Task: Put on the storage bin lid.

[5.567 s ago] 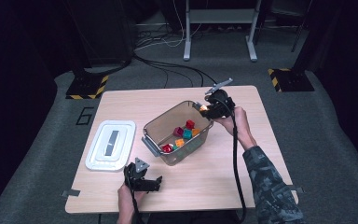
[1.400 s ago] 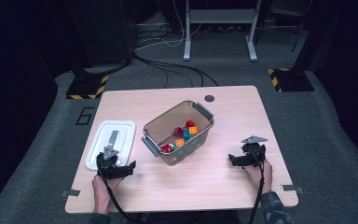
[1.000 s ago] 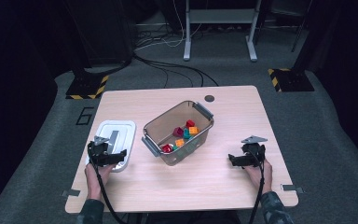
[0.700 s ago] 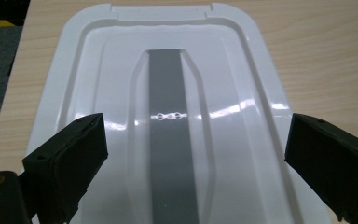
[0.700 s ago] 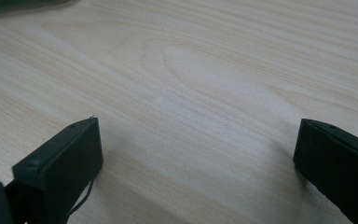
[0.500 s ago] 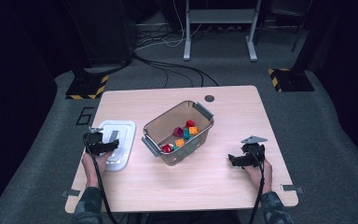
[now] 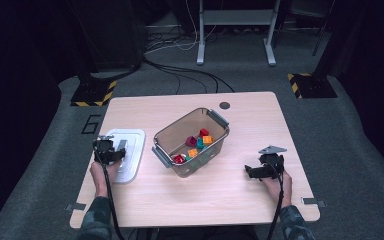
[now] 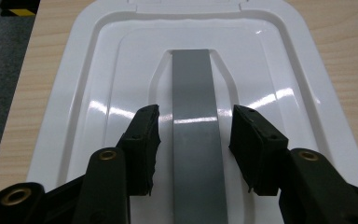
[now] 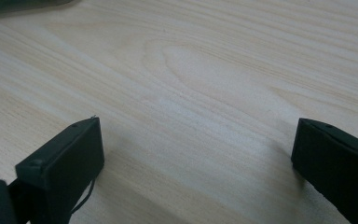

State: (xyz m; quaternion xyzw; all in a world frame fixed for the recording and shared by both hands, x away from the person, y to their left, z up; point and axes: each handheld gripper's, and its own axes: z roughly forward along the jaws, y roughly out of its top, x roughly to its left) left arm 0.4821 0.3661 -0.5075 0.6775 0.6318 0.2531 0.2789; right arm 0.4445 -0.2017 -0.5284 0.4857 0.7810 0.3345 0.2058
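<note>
A white lid [image 7: 130, 145] lies flat at the table's left, with a grey strip handle [image 8: 193, 93] along its middle. My left gripper [image 7: 111, 154] is over the lid's near end. Its jaws straddle the handle [image 8: 193, 128] and have just been closing on it. A thin gap remains on each side, so the pads [image 8: 144, 135] do not press. My right gripper [image 7: 254, 172] rests low at the front right with jaws wide open over bare wood [image 9: 196, 140].
A clear plastic bin [image 7: 177, 131] with grey end handles stands mid-table, without a lid and holding several coloured bricks [image 7: 198, 142]. A small dark disc [image 7: 224, 105] sits near the table's far edge. Bare wood lies between the bin and the right gripper.
My left gripper moved from the front left of the table onto the lid, and its jaws narrowed around the grey handle. The right gripper left the bin's far corner earlier and has since kept still.
</note>
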